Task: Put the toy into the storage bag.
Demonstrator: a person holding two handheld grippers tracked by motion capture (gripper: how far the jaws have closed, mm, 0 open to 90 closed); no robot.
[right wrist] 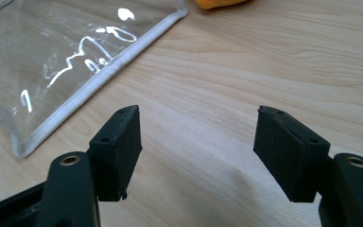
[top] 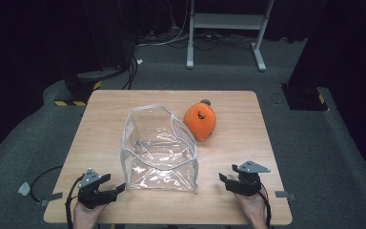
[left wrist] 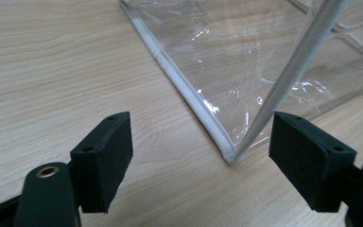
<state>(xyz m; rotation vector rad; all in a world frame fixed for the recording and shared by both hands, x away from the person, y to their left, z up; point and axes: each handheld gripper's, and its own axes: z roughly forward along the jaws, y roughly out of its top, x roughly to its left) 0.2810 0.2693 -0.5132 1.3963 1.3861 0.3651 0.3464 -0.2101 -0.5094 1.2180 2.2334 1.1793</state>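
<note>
Jaws of the left gripper [top: 116,189] stood wide apart, gripping nothing, the clear bag's [top: 159,151] near corner just ahead between them. The right gripper [top: 228,180] gaped equally empty over bare tabletop [top: 100,114], the bag off to its left. Farther beyond lay an orange plush [top: 200,121].
</note>
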